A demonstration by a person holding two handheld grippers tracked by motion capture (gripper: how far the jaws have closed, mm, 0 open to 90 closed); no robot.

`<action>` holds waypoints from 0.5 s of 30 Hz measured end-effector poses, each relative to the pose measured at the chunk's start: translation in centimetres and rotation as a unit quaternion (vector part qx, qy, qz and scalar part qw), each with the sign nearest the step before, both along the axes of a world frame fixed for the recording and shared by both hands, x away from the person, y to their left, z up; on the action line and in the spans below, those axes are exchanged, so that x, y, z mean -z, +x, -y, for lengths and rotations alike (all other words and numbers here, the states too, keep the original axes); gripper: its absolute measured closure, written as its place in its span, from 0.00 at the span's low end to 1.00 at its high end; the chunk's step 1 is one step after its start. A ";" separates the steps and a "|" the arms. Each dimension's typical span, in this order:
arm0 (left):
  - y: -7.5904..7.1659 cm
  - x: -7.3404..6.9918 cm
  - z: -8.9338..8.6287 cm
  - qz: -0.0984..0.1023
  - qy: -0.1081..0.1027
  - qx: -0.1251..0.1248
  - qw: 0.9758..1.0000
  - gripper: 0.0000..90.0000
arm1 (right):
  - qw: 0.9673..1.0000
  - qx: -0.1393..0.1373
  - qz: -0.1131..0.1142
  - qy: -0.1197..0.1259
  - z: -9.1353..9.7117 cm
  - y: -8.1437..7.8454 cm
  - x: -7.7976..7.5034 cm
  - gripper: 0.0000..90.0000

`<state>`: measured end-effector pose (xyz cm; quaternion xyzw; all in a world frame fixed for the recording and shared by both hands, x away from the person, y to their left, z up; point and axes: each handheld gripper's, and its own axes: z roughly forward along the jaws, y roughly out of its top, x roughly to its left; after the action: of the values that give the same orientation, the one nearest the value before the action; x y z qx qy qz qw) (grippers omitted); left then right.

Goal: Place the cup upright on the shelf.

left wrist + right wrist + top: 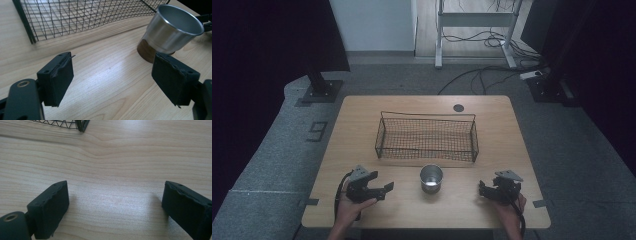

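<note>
Left gripper [384, 189] first: seen low over the near left part of the table [362, 115], gripped in the person's left hand, jaws spread well apart with bare wood between them and nothing clamped. Pointed toward the middle of the table, at the metal cup [431, 177]. Found that cup standing upright and empty on the wood, near the front edge, between the two tools and touching neither; in the left gripper view, sat just beyond the far jaw, not yet inside the gap. Behind the cup, apart from it, noted the wire basket [427, 137], empty as far as could be seen. Farther right, saw the right gripper [483, 190] in the person's right hand at the near right of the table, jaws likewise wide apart over bare wood, holding nothing, well apart from the cup.

Judged the work as barely begun: cup not grasped, not lifted, not moved into the basket. Left to do, by this reading: closing in on the cup, taking hold of its wall, carrying it over the basket rim and setting it down inside.
</note>
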<state>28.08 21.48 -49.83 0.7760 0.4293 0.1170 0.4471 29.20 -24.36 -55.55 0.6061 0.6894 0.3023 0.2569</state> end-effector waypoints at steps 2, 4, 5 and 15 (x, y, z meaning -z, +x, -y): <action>-0.1 -0.2 0.2 -0.001 -0.001 0.002 1.000 0.20 | 1.000 0.000 0.001 0.000 0.0 0.0 0.0 0.09; -0.1 -0.4 0.5 -0.002 0.000 0.006 1.000 0.20 | 1.000 0.001 0.001 0.000 0.0 -0.1 0.0 0.09; -0.1 -0.6 0.7 -0.002 -0.001 0.008 1.000 0.20 | 1.000 0.004 0.001 0.001 0.0 -0.2 0.0 0.09; -0.2 -2.3 2.1 -0.001 -0.013 0.033 0.999 0.20 | 1.000 0.005 0.001 0.000 0.0 -0.4 0.0 0.09</action>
<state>27.89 19.38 -47.57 0.7837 0.4056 0.0962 0.4604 28.83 -24.33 -55.55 0.6089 0.6861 0.3022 0.2591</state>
